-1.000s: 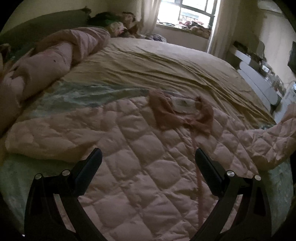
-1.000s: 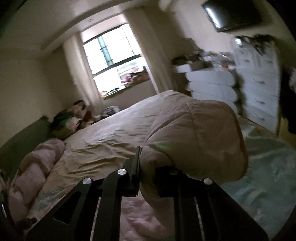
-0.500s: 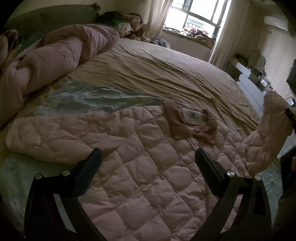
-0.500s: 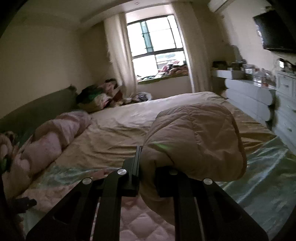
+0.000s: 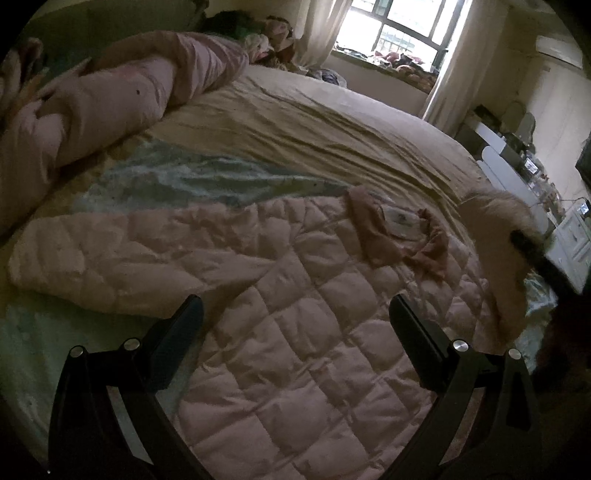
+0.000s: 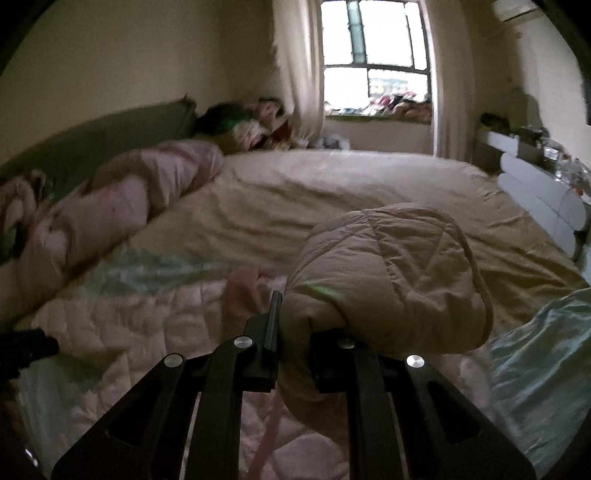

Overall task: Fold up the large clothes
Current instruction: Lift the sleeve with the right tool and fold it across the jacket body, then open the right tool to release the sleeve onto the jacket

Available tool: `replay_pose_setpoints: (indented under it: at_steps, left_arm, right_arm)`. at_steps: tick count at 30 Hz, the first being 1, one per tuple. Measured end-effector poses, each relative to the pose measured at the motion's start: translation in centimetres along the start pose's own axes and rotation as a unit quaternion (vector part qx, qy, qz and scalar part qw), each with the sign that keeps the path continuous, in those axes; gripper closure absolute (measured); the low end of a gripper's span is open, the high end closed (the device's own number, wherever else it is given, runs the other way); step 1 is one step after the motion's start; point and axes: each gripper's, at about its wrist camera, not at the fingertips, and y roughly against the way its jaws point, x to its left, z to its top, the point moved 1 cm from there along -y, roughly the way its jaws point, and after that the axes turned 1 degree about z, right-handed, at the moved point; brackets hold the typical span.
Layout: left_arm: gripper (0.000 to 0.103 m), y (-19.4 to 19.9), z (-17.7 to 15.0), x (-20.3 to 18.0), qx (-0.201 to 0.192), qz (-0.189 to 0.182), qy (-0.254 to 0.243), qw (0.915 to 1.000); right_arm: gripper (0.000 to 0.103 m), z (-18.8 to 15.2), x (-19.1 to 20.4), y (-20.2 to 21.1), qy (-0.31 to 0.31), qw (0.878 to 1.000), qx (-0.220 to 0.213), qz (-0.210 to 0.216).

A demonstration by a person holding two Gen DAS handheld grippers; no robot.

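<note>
Jacket sleeve (image 6: 391, 273) between right fingers (image 6: 272, 325)

Dim bedroom, daylight from one window; two fisheye views, both soft.

Window (image 5: 391, 29) overexposed in both views, panes blown to white with glare spilling onto the curtains (image 6: 303, 74). Light falls off across the bed (image 5: 332, 122); near foreground dull and grainy. Left gripper (image 5: 295, 325) reads as a near-black silhouette without surface detail. Jacket (image 5: 280, 332) muted, its quilting shown by shallow shadows. Strong barrel distortion, straight lines bowed, black vignette at the corners. Right view smeared by motion blur, worst at the left edge; sleeve (image 6: 388, 280) close to the lens comparatively sharp.
</note>
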Motion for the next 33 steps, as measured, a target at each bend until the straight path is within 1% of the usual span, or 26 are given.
replay_pose_setpoints:
  at_steps: [4, 7, 8, 10, 12, 14, 15, 16, 17, 19, 21, 22, 23, 24, 25, 27, 28, 30, 31, 32, 33]
  left_arm:
    - [0.009, -1.0, -0.8, 0.8, 0.005, 0.0, 0.003, 1.0]
    - [0.009, -2.2, -1.5, 1.5, 0.021, -0.02, 0.025, 0.9993]
    - [0.009, -2.6, -1.7, 1.7, 0.026, -0.027, 0.031, 0.9988]
    - [0.009, -3.2, -2.1, 1.9, 0.032, -0.029, 0.038, 0.9984]
    - [0.009, -3.6, -2.5, 2.1, 0.035, -0.027, 0.04, 0.9982]
    - [0.009, -4.0, -2.8, 2.2, 0.04, -0.028, 0.042, 0.9979]
    - [0.009, -4.2, -2.9, 2.3, 0.041, -0.028, 0.043, 0.9978]
    - [0.009, -4.2, -3.0, 2.3, 0.042, -0.028, 0.043, 0.9978]
    - [0.009, -4.3, -3.0, 2.3, 0.043, -0.028, 0.043, 0.9977]
    - [0.009, -4.4, -3.1, 2.5, 0.044, -0.028, 0.042, 0.9977]
    - [0.009, -4.4, -3.0, 2.6, 0.042, -0.026, 0.044, 0.9978]
    - [0.009, -4.4, -2.9, 2.7, 0.042, -0.027, 0.047, 0.9977]
    - [0.009, -4.4, -2.8, 2.8, 0.041, -0.028, 0.049, 0.9975]
    - [0.009, -4.3, -2.7, 2.9, 0.04, -0.032, 0.054, 0.9972]
    - [0.009, -4.2, -2.6, 2.9, 0.039, -0.037, 0.057, 0.9969]
    - [0.009, -4.0, -2.4, 3.0, 0.036, -0.044, 0.062, 0.9964]
    - [0.009, -3.9, -2.3, 3.0, 0.034, -0.047, 0.064, 0.9963]
    - [0.009, -3.8, -2.2, 3.1, 0.034, -0.057, 0.069, 0.9954]
    - [0.009, -3.8, -2.2, 3.1, 0.037, -0.063, 0.073, 0.9946]
    - [0.009, -3.8, -2.2, 3.1, 0.039, -0.066, 0.077, 0.9941]
    - [0.009, -3.9, -2.2, 3.1, 0.041, -0.071, 0.081, 0.9933]
  right_arm:
    - [0.09, -2.8, 1.5, -2.8, 0.002, 0.999, 0.034, 0.006]
    - [0.089, -5.1, 2.7, -4.9, 0.002, 0.998, 0.06, 0.01]
    - [0.087, -5.7, 2.9, -5.3, 0.002, 0.998, 0.067, 0.013]
    - [0.085, -7.0, 3.9, -6.1, 0.011, 0.997, 0.076, 0.014]
    - [0.076, -8.2, 4.5, -6.5, 0.014, 0.996, 0.087, 0.028]
    - [0.055, -9.2, 4.9, -6.8, 0.005, 0.994, 0.1, 0.048]
    - [0.051, -9.6, 5.0, -6.6, -0.004, 0.993, 0.105, 0.056]
    - [0.045, -9.9, 4.9, -6.3, -0.017, 0.992, 0.106, 0.06]
    - [0.042, -10.0, 4.6, -5.8, -0.032, 0.992, 0.105, 0.062]
    - [0.042, -10.1, 3.6, -4.5, -0.075, 0.991, 0.095, 0.063]
    - [0.042, -9.7, 2.1, -2.7, -0.132, 0.988, 0.066, 0.051]
    - [0.044, -9.4, 1.5, -2.1, -0.155, 0.986, 0.052, 0.035]
    - [0.069, -9.3, 0.6, -1.4, -0.181, 0.983, 0.031, 0.02]
    - [0.076, -9.0, 0.3, -1.0, -0.189, 0.982, 0.021, 0.02]
    - [0.078, -8.8, 0.5, -0.9, -0.18, 0.983, 0.017, 0.021]
    - [0.081, -8.2, 2.4, -0.9, -0.114, 0.993, 0.014, 0.031]
    - [0.083, -8.2, 3.7, -1.1, -0.081, 0.996, 0.02, 0.044]
    - [0.087, -8.4, 5.8, -1.4, -0.031, 0.997, 0.034, 0.064]
    - [0.088, -8.5, 6.5, -1.6, -0.017, 0.997, 0.039, 0.07]
    - [0.092, -8.8, 7.4, -2.0, -0.001, 0.995, 0.05, 0.084]
    - [0.093, -8.9, 7.8, -2.4, 0.006, 0.994, 0.059, 0.09]
